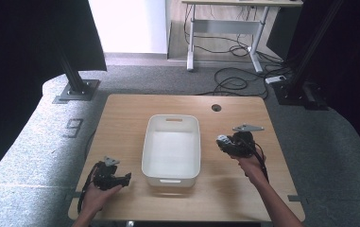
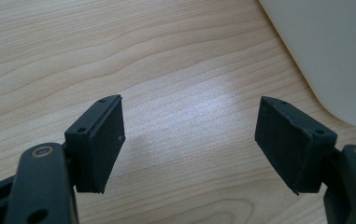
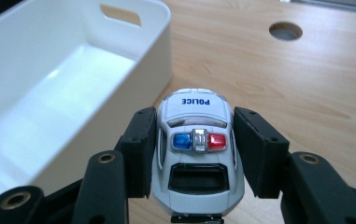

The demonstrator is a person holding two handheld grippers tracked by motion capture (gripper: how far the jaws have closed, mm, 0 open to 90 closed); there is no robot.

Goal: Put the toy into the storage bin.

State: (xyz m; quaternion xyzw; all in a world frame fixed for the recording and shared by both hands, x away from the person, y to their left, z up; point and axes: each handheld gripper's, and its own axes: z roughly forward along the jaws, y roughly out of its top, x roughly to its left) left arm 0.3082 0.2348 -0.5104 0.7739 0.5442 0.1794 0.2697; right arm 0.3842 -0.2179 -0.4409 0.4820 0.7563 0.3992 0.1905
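So the right gripper has its two black jaws clamped on a little toy police car, one pad flat against each side of the body; the car sits nose-out between them, white and grey with POLICE across the hood and a blue and red light bar on the roof, and its tail end is tucked back toward the gripper body; in the right gripper view the car hangs clear above the wooden table, just beside the long wall of the white plastic bin and not over its opening; from the high view you can see that same gripper up off the tabletop to the right of the bin, with the person's right hand wrapped around it and the cable trailing down along the forearm; the car itself is too small to make out from up there. The left gripper is a different story; its jaws are spread wide with nothing between them, just bare wood grain in the gap, and a rounded corner of the bin shows at the upper right of that view, near but not touching; from above it sits low at the near left corner of the table, held in the left hand, pointing toward the bin's near end; the bin is in the middle of the table with a slot handle at each short end, and a round cable hole sits in the tabletop past its far right corner.
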